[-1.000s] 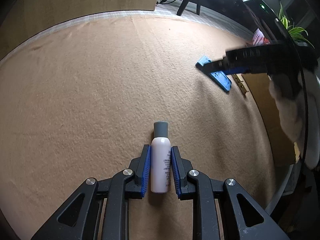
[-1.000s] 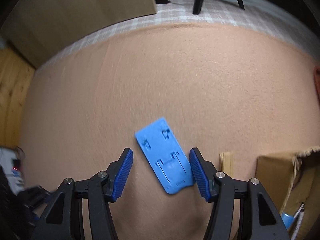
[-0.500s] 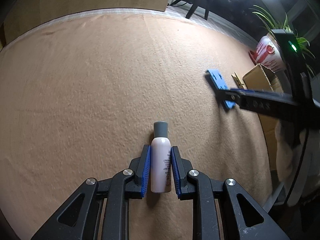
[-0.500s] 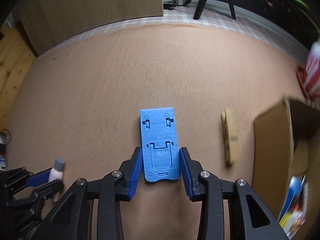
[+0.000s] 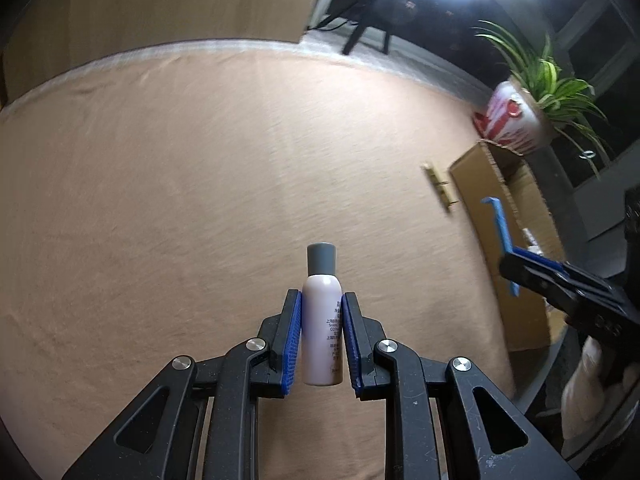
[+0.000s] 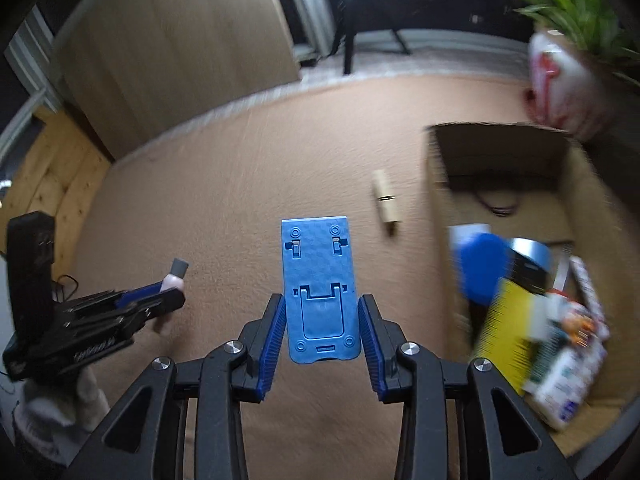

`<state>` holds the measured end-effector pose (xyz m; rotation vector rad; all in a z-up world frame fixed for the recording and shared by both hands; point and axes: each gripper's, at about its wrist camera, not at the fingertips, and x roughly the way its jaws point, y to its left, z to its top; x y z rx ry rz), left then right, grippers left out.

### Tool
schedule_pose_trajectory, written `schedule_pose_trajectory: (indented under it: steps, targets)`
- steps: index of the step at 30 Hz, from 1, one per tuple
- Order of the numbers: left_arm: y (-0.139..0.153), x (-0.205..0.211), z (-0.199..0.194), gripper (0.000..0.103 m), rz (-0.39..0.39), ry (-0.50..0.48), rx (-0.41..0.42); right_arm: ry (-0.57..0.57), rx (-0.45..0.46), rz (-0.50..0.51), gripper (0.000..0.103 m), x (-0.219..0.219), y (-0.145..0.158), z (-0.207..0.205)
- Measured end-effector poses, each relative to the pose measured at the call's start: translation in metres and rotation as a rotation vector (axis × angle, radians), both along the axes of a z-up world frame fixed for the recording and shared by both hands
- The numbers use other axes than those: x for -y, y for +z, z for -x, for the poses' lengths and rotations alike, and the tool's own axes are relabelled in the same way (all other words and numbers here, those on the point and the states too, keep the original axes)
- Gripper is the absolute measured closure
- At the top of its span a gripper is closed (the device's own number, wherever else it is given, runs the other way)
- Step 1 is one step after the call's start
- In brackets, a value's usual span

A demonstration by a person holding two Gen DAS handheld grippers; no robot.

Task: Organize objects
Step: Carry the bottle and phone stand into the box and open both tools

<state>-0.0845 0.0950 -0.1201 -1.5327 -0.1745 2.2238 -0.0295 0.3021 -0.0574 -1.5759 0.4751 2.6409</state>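
Observation:
My left gripper (image 5: 321, 304) is shut on a small white bottle with a grey cap (image 5: 321, 320) and holds it above the tan carpet. It also shows at the left of the right wrist view (image 6: 160, 292). My right gripper (image 6: 322, 308) is shut on a flat blue plastic stand (image 6: 318, 284), lifted off the carpet. The stand shows edge-on at the right of the left wrist view (image 5: 502, 236). An open cardboard box (image 6: 440, 184) with several items inside stands at the right.
A small wooden clip (image 6: 386, 202) lies on the carpet (image 6: 240, 200) left of the box; it also shows in the left wrist view (image 5: 440, 186). A potted plant (image 5: 516, 116) stands behind the box. A wooden panel (image 6: 180, 40) stands at the back.
Both grippers have lifted their objects off the carpet. The right gripper with the blue stand has moved toward the cardboard box. The left gripper has tilted up with the bottle.

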Motion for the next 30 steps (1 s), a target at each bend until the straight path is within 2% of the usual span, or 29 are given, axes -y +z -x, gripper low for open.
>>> schedule_pose_trajectory:
  steps: [7,13,24,30]
  targets:
    - [0.031,-0.054,-0.001,0.081,-0.034,-0.079,-0.05,-0.126,-0.053,-0.03,0.07,-0.051,0.025,-0.057]
    - [0.05,-0.11,0.001,0.081,-0.052,-0.156,-0.084,-0.217,-0.066,-0.056,0.07,-0.089,0.033,-0.097]
    - [0.062,-0.214,0.009,0.081,-0.044,-0.278,-0.115,-0.279,-0.062,-0.064,0.07,-0.123,0.027,-0.115]
    - [0.061,-0.251,0.018,0.081,-0.027,-0.319,-0.118,-0.291,-0.064,-0.059,0.069,-0.131,0.024,-0.117]
